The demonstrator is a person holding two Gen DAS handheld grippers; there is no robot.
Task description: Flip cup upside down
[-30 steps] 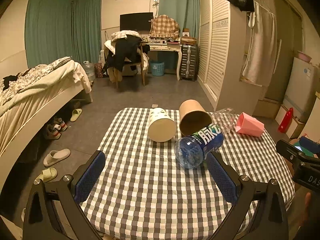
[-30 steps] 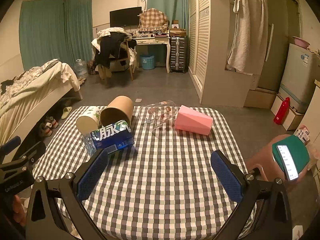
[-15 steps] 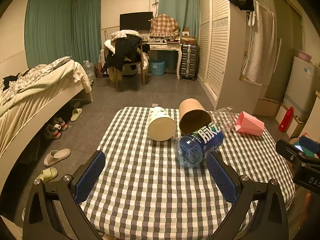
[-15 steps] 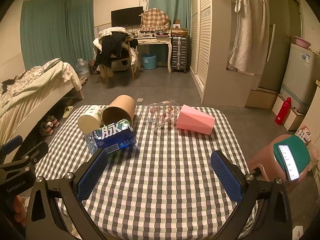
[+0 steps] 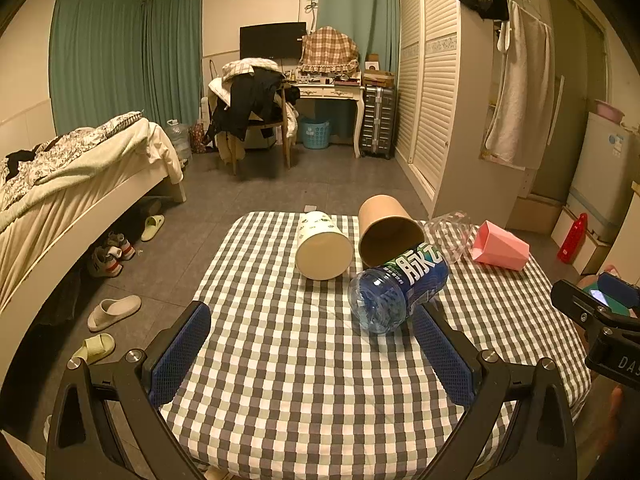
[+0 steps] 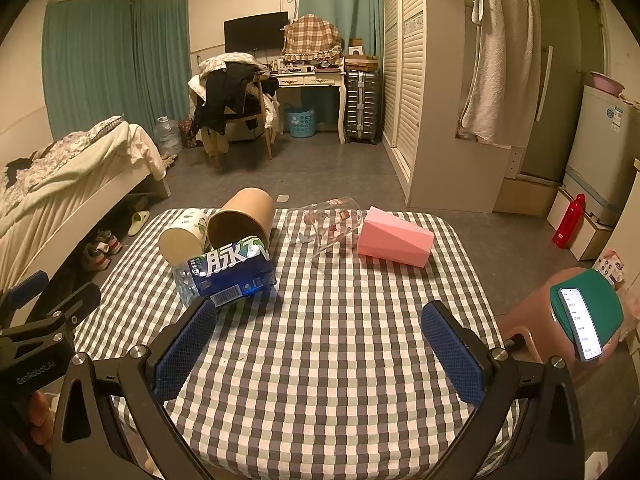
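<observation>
Several cups lie on their sides on the checked table (image 5: 280,360): a white patterned paper cup (image 5: 324,248), a brown paper cup (image 5: 388,232), a clear glass cup (image 5: 452,232) and a pink faceted cup (image 5: 500,246). They also show in the right wrist view: the white cup (image 6: 184,236), the brown cup (image 6: 242,216), the clear cup (image 6: 326,222) and the pink cup (image 6: 394,238). My left gripper (image 5: 316,350) is open and empty above the table's near part. My right gripper (image 6: 318,350) is open and empty, nearer than the cups.
A blue-labelled water bottle (image 5: 398,290) lies on its side in front of the brown cup, close to my left gripper's right finger (image 5: 442,354). A pink stool (image 6: 536,320) with a phone (image 6: 580,322) stands right of the table. A bed (image 5: 60,184) is at left.
Both grippers have moved slightly forward toward the cups. Both stay open. The cups and the bottle have not moved.
</observation>
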